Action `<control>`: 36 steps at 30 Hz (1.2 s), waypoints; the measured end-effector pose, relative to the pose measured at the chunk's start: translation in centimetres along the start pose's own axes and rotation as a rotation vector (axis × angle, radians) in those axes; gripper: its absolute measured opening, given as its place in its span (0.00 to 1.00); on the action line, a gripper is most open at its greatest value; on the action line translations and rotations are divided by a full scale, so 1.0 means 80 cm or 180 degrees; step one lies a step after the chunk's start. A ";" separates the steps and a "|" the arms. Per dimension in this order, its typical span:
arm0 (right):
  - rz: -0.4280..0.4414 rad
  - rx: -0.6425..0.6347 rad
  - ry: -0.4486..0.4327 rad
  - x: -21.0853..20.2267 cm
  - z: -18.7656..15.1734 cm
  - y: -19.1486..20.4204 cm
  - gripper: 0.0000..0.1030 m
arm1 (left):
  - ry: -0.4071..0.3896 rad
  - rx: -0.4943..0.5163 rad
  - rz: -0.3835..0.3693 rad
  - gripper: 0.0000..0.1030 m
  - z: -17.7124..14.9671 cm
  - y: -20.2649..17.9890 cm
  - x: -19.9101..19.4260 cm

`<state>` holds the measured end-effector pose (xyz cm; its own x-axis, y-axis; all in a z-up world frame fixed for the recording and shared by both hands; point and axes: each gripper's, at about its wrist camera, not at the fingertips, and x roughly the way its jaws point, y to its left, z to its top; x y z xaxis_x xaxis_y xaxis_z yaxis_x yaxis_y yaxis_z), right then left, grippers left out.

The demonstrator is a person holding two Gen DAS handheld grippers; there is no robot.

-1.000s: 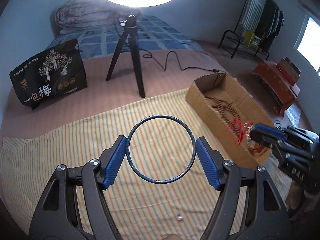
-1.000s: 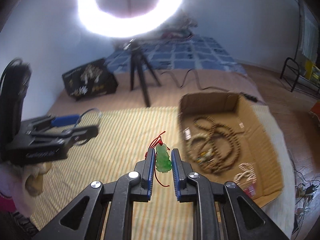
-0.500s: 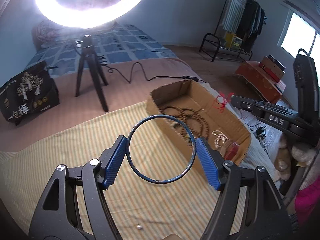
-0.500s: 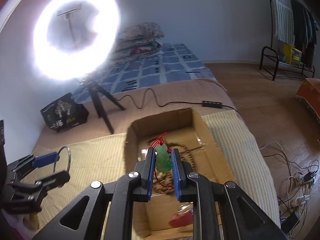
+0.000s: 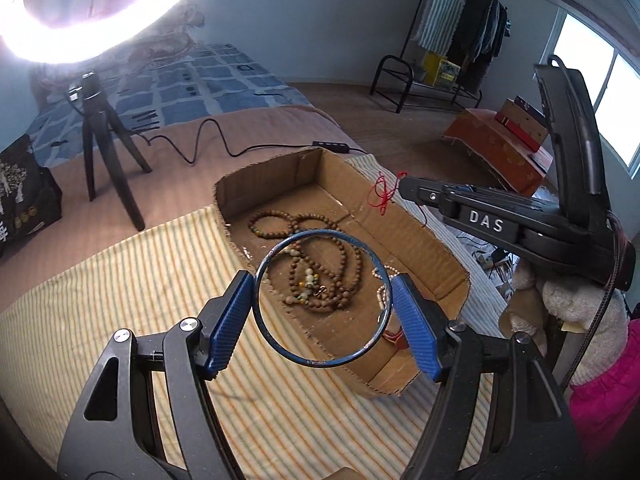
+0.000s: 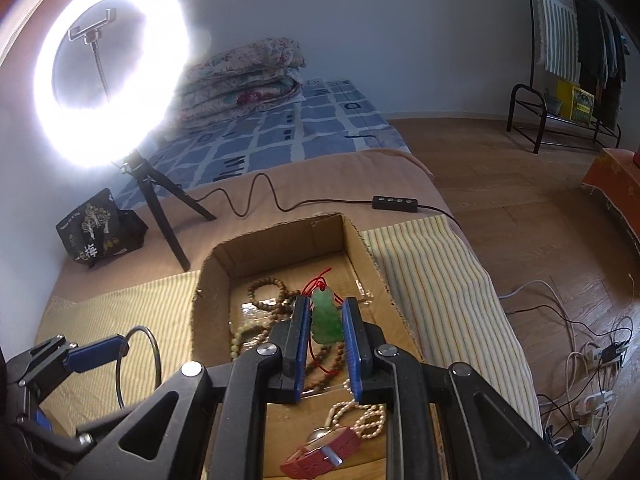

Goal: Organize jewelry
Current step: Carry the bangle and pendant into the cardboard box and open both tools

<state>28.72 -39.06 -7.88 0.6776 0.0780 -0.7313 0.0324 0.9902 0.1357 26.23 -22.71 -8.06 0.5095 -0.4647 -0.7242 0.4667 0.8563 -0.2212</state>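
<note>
My left gripper point(image 5: 324, 304) is shut on a thin dark metal bangle point(image 5: 280, 342) and holds it above the near-left edge of an open cardboard box point(image 5: 432, 240). My right gripper point(image 6: 327, 316) is shut on a green jade pendant point(image 6: 326, 318) with a red cord and holds it over the box point(image 6: 212, 280). The right gripper also shows in the left wrist view point(image 5: 404, 186), with the red cord point(image 5: 380, 196) dangling. The left gripper and bangle point(image 6: 138, 364) show at lower left in the right wrist view. Brown bead strands point(image 5: 320, 264), a pearl strand point(image 6: 360, 420) and a red watch point(image 6: 320, 456) lie in the box.
The box sits on a yellow striped cloth point(image 5: 140, 280) on a bed. A ring light on a black tripod point(image 5: 100, 128) stands behind, its cable and switch point(image 6: 394, 202) beside the box. A black bag point(image 6: 96, 236) is at the far left. Cables lie on the floor point(image 6: 592, 352).
Both grippers have moved toward the box. The bangle is now over its near-left edge and the pendant is lower, closer above the beads inside.
</note>
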 end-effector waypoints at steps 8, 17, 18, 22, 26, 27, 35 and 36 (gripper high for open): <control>0.0015 0.0023 0.0055 0.009 -0.002 -0.009 0.15 | 0.0057 0.0026 -0.0021 0.70 -0.001 -0.015 0.017; 0.0022 0.0059 0.0017 0.007 -0.002 -0.011 0.30 | 0.0037 0.0160 -0.0053 0.71 -0.002 -0.031 0.012; 0.0001 0.0066 0.0012 0.006 -0.002 -0.011 0.37 | 0.0042 0.0162 -0.0048 0.71 -0.002 -0.030 0.012; -0.0085 0.0101 -0.0051 0.002 -0.002 -0.014 0.70 | 0.0056 0.0151 -0.0026 0.72 -0.002 -0.029 0.012; -0.0116 0.0133 -0.0120 -0.005 0.000 -0.016 0.81 | 0.0098 0.0136 -0.0011 0.72 -0.003 -0.026 0.012; -0.0118 0.0141 -0.0134 -0.007 -0.001 -0.016 0.82 | 0.0097 0.0146 -0.0004 0.72 -0.004 -0.027 0.011; -0.0110 0.0122 -0.0128 -0.013 -0.002 -0.012 0.83 | 0.0060 0.0167 0.0000 0.72 -0.007 -0.026 0.000; -0.0108 0.0121 -0.0131 -0.014 -0.003 -0.011 0.83 | 0.0054 0.0169 0.0002 0.72 -0.007 -0.025 -0.002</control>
<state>27.75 -40.00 -7.31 0.7053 0.0388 -0.7079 0.0832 0.9871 0.1371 24.81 -24.26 -7.89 0.4976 -0.4599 -0.7355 0.5044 0.8432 -0.1861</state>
